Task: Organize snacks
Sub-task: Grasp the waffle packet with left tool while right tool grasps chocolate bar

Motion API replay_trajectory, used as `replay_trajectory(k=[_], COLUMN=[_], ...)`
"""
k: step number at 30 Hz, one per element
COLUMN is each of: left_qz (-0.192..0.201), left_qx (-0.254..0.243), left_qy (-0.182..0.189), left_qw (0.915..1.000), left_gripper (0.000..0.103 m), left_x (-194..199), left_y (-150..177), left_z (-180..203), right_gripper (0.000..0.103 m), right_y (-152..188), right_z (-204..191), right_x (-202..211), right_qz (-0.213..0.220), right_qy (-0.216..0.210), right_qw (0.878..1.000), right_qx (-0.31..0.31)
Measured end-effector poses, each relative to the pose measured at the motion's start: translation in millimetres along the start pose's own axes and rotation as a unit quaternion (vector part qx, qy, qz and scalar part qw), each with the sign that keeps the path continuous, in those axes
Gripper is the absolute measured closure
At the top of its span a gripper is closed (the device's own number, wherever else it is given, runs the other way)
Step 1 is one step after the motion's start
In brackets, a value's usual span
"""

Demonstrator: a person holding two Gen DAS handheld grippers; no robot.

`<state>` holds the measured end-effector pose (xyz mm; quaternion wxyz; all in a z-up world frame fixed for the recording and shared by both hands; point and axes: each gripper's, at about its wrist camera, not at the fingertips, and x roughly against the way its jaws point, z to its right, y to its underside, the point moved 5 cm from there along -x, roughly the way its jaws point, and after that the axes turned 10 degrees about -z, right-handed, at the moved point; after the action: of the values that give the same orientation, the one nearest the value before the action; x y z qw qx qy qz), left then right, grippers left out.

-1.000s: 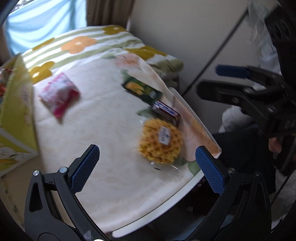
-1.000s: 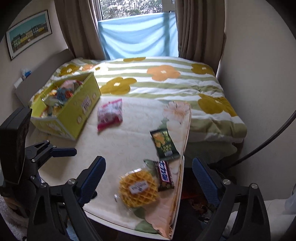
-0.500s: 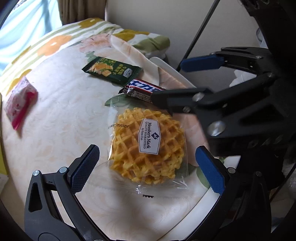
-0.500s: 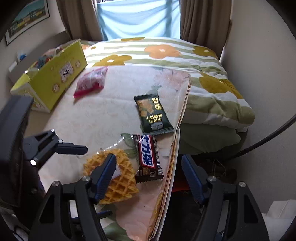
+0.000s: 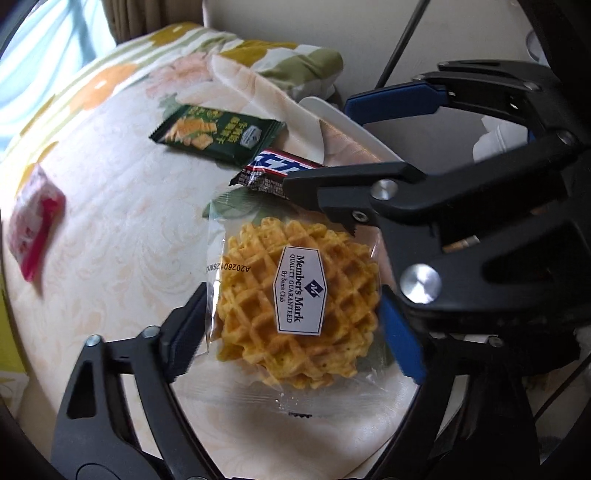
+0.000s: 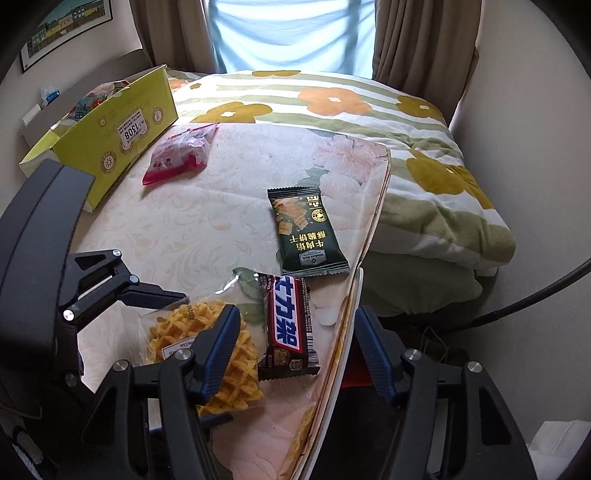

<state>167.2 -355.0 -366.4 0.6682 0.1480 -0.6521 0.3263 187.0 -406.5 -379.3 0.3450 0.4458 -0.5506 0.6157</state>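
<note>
On the cloth-covered counter (image 6: 192, 229), two tools bracketed snacks.

Left tool (image 5: 291, 325), jaws just narrowed, pressed the waffle pack's (image 5: 299, 306) wrapper at both sides. Right tool (image 6: 295, 354), jaws also just narrowed, straddled the chocolate bar (image 6: 288, 328) without touching, released. Farther off lay a green cracker packet (image 6: 306, 232) and pink packet (image 6: 181, 155), beside a yellow box (image 6: 122, 136).

light: soft daylight from the curtained window (image 6: 291, 33)
shadows: faint
blur: pink snack packet (image 5: 33, 225) smeared
edges: fisheye bending, dark corners
</note>
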Motion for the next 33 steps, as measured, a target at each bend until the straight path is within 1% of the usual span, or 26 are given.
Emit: replay_trajectory(k=[5,7,8,17,20,21,22,28,31,33], left_qz=[0.005,0.006,0.005,0.011,0.018,0.019,0.019,0.019,0.020,0.021], left_qx=[-0.006,-0.008,-0.008,0.003,0.006,0.006,0.007,0.013,0.018,0.022], left_qy=[-0.007,-0.013,-0.014,-0.029,-0.032,-0.034,-0.035,-0.035,-0.036,-0.037], left_qw=[0.9999,0.9999,0.9999,0.9995,0.9993,0.9992,0.9992,0.9991,0.9990,0.9988], left_gripper=[0.027,0.028,0.028,0.028,0.028,0.028,0.028,0.028,0.028,0.028], left_x=[4.8,7.0,7.5,22.0,28.5,29.1,30.9,32.6,32.3,32.5], left_y=[4.8,7.0,8.0,26.5,27.3,27.9,30.4,35.4,34.8,36.5], left_z=[-0.5,-3.1,-4.9,-27.9,-33.3,-33.9,-33.8,-37.3,-39.4,-41.3], right_gripper=[0.049,0.056,0.057,0.059,0.062,0.066,0.067,0.067,0.067,0.070], right_y=[-2.3,-3.8,-4.4,-10.8,-11.8,-11.8,-11.7,-8.7,-6.2,-4.7], right_z=[0.7,-0.3,-1.0,-17.4,-18.9,-19.3,-19.4,-19.1,-18.5,-19.9], right_x=[0.8,1.8,1.6,-12.2,-18.5,-21.1,-23.2,-34.2,-39.0,-41.2], right_qz=[0.000,0.002,0.001,-0.019,-0.030,-0.035,-0.040,-0.063,-0.072,-0.076], right_qy=[0.008,0.001,0.001,0.002,0.013,0.014,0.016,0.030,0.029,0.025], right_qw=[1.000,1.000,1.000,0.999,0.999,0.999,0.999,0.997,0.997,0.997], right_qx=[0.002,0.003,0.005,0.028,0.033,0.033,0.032,0.030,0.025,0.023])
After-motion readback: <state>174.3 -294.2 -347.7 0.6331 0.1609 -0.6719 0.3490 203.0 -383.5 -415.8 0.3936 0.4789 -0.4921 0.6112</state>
